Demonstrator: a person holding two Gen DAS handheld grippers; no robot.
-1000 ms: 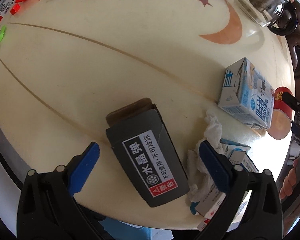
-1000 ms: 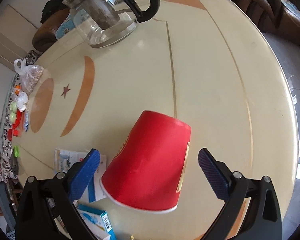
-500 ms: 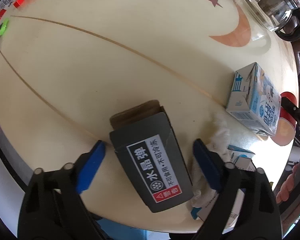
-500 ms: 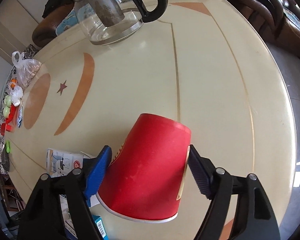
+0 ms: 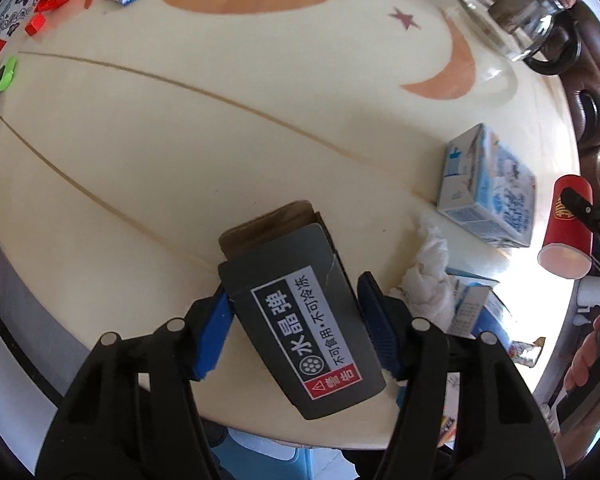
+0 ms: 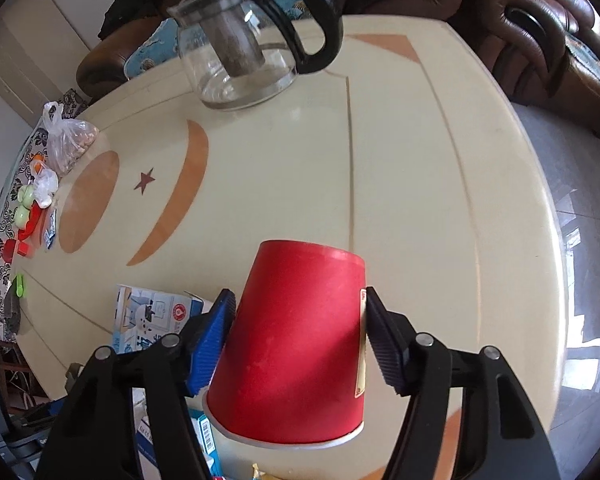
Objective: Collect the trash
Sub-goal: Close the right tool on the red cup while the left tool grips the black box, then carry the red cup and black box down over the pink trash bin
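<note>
The left gripper [image 5: 294, 330] is closing on the grey box [image 5: 300, 320], pads pressing its sides, while the right gripper [image 6: 298, 340] is closing around the red paper cup [image 6: 296, 344], both pieces coming up off the bench [image 5: 220, 128]; still lying there are the milk carton [image 5: 488, 188], crumpled tissue [image 5: 428, 276] and small blue boxes [image 5: 472, 300], so collecting is only just getting going

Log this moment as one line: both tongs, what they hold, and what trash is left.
left tongs: closing on grey box | right tongs: closing on red paper cup | left on table: milk carton, tissue
</note>
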